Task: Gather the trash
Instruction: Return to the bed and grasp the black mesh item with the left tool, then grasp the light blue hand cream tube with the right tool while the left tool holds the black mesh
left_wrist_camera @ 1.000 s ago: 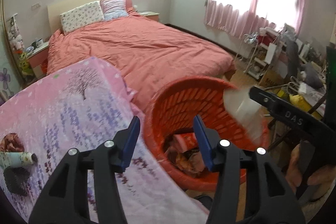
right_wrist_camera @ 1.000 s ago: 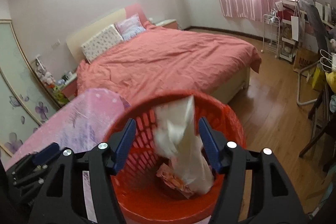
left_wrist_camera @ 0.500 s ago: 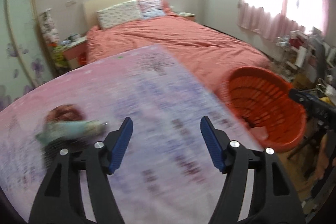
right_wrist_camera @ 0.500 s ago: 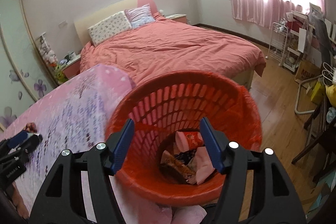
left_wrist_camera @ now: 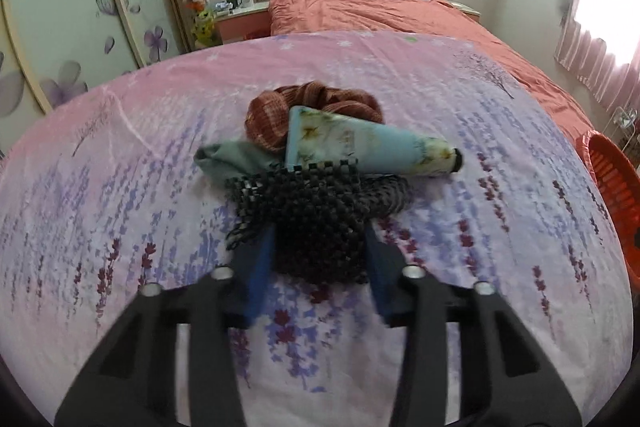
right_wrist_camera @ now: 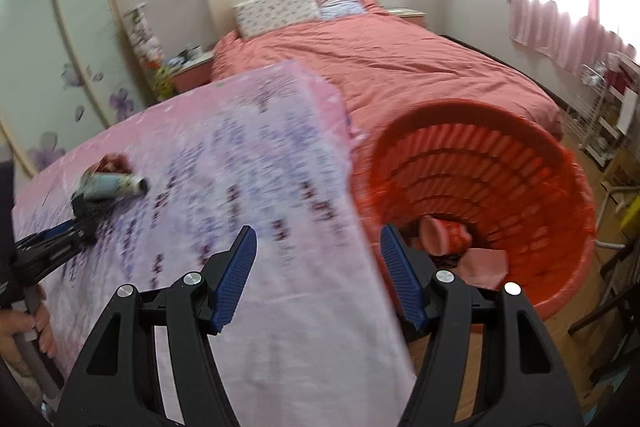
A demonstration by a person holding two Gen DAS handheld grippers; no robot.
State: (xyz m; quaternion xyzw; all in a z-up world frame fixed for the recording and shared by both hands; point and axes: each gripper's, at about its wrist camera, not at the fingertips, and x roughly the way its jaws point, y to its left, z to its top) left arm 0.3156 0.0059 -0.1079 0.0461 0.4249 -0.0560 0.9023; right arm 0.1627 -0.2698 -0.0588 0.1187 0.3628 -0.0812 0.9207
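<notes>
Your left hand-held gripper [left_wrist_camera: 318,259] was closing around black mesh wad [left_wrist_camera: 316,215] on worktop [left_wrist_camera: 460,287], beside blue tube [left_wrist_camera: 360,147]. Best squeezed mesh alone, tube left clear. Right hand-held gripper [right_wrist_camera: 318,267] stood spread, empty, near red basket [right_wrist_camera: 560,187].

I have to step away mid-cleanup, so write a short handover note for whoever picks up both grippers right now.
Left gripper: jaws closing around the black mesh piece on the lavender-print cloth; grip not yet firm.
Right gripper: open, empty, between the cloth and the red basket.
Still on the cloth: the mesh piece, a light blue tube, a reddish-brown scrunchie, a grey-green fabric scrap.
Done: the basket already holds some wrappers.
Left: finish the grab, carry it to the basket, then clear the rest.
</notes>
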